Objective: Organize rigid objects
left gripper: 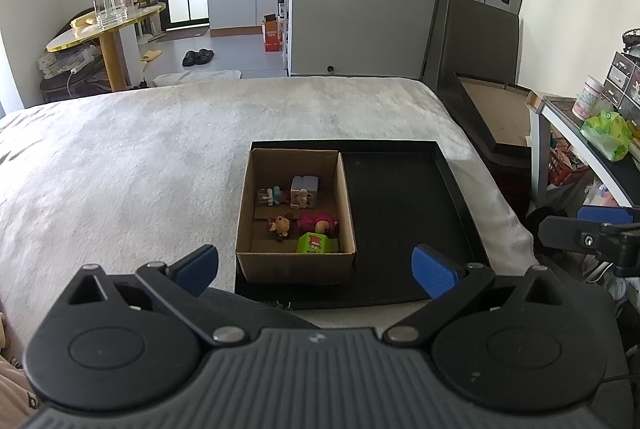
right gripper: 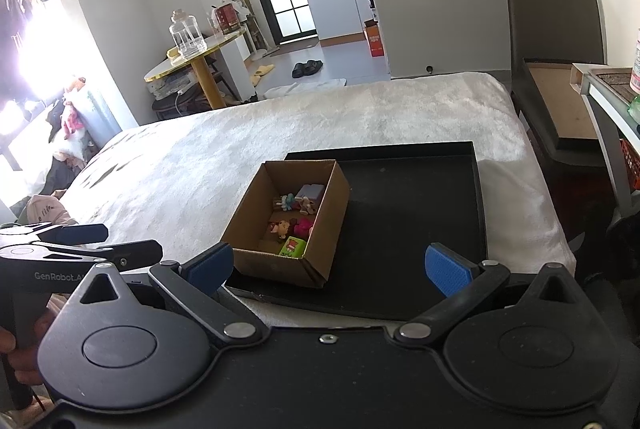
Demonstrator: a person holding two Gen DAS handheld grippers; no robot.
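Ahead of both hand-held grippers, the bed (left gripper: 160,149) is carrying a tray (left gripper: 400,213), bare beside the box (left gripper: 296,265). The toys (left gripper: 304,217) are lying inside, so sorting looks finished. Left hand-held gripper (left gripper: 316,269) and right hand-held gripper (right gripper: 328,269) are gaping, holding nothing.

The left gripper (left gripper: 316,271) has a grey ribbed body, two black round hubs, black angled arms with silver rivets, and blue textured fingertips (left gripper: 434,271). The right gripper (right gripper: 330,269) has a smooth black body with a silver screw at its front edge, and the same hubs, rivets and blue fingertips (right gripper: 446,269). Seen from the right wrist, the left gripper's black side reads "GenRobot.AI".
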